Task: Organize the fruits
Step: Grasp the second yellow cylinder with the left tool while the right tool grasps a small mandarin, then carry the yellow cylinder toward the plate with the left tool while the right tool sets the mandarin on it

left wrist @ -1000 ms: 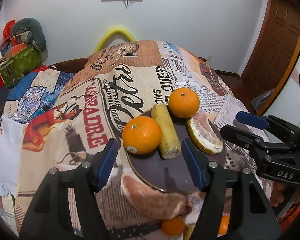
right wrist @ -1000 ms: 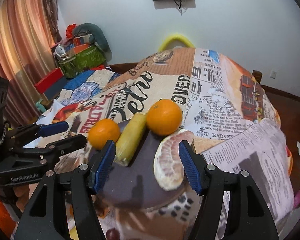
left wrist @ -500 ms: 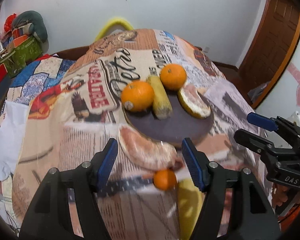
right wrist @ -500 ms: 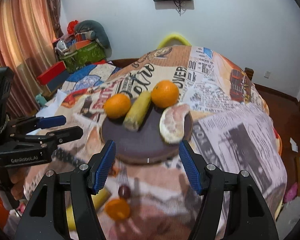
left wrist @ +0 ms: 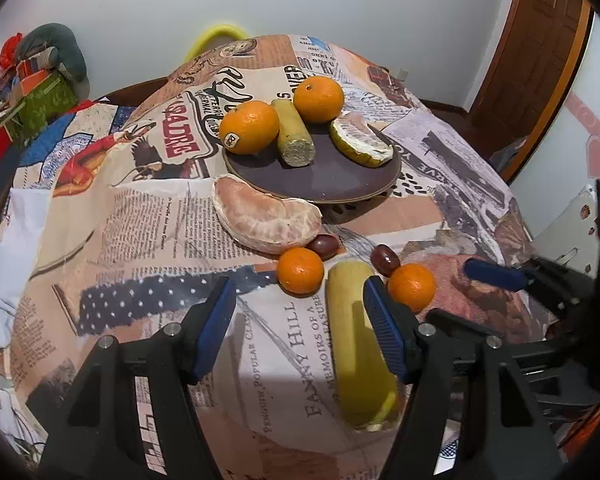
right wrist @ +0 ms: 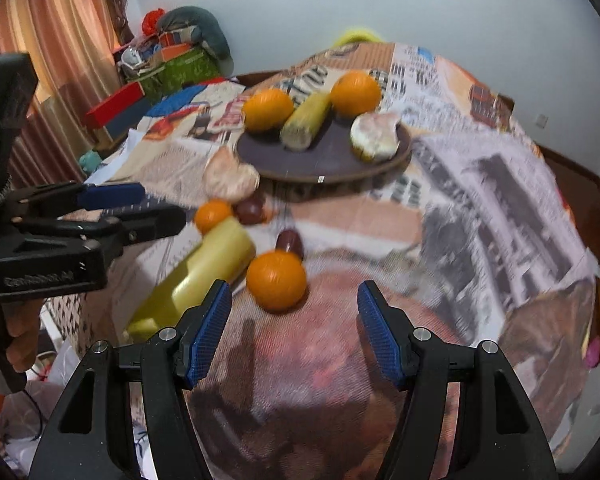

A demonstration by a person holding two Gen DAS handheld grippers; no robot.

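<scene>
Fruits: a banana (left wrist: 360,344), two small oranges (left wrist: 300,271) and a pomelo wedge (left wrist: 266,220) lie on the bench near the plate's (left wrist: 332,184) front rim. Left claw (left wrist: 300,328) and right claw (right wrist: 294,332) hover spread, apparently empty.

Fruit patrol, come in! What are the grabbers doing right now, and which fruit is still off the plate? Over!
Left gripper open, empty. Right gripper open, empty. Plate part-filled. Loose: pomelo piece, banana, two small oranges.

Tablecloth (left wrist: 148,216) print reads "FANNY HILL", "MEMOIRS OF A", "PENGUIN POPULAR CLASSICS"; red lettering "ADRE". The orange's (left wrist: 249,127) sticker is illegible.
</scene>
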